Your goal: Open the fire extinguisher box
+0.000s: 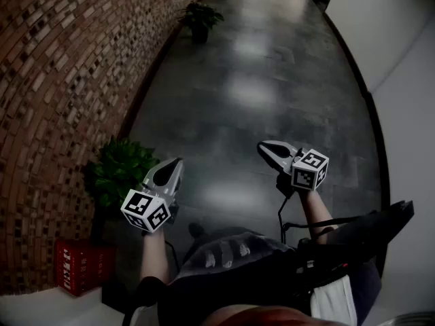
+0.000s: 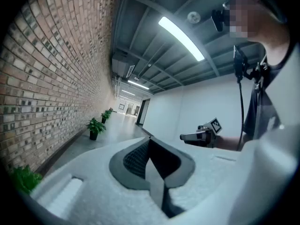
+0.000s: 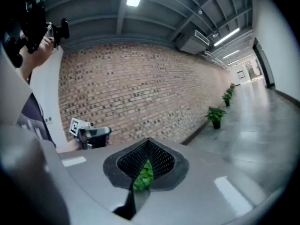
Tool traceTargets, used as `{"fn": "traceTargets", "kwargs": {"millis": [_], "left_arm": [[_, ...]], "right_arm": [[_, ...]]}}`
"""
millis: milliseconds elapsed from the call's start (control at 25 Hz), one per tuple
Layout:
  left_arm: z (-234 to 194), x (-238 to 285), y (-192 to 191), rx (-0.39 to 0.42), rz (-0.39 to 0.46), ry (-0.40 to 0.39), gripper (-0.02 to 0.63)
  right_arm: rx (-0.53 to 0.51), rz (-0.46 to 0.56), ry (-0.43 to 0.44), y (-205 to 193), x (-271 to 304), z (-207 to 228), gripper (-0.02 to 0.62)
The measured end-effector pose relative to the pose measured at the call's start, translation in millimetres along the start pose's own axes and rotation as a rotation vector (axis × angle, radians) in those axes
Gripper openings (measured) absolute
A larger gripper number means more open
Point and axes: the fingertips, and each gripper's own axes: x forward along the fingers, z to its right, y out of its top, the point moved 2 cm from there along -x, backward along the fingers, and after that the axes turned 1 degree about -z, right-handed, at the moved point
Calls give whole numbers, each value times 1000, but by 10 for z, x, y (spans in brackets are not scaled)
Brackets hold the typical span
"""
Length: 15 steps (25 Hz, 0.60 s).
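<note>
I hold two tools out over the grey corridor floor. My left tool has its jaws pressed together on nothing. My right tool is likewise closed and empty. One red fire extinguisher box sits on the floor against the brick wall, low to my left and well apart from both tools. It is just beside the nearest potted plant, one of three along the wall. I cannot see inside the box.

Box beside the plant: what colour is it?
The box is red; the head view shows it best.
</note>
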Motion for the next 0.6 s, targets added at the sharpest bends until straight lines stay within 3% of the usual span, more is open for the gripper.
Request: {"fn": "traceTargets", "kwargs": {"millis": [120, 200, 360, 600], "left_arm": [[-220, -135, 60, -10, -5, -6, 0], [-309, -226, 56, 13, -8, 0, 0], [-414, -508, -74, 18, -21, 52, 0], [-837, -1013, 99, 54, -9, 108, 0]], "right_arm": [[97, 31, 120, 69, 291, -283, 2], [114, 26, 137, 67, 433, -424, 2], [54, -37, 143, -52, 665, -658, 2], [-12, -56, 147, -17, 1386, -910, 2]]}}
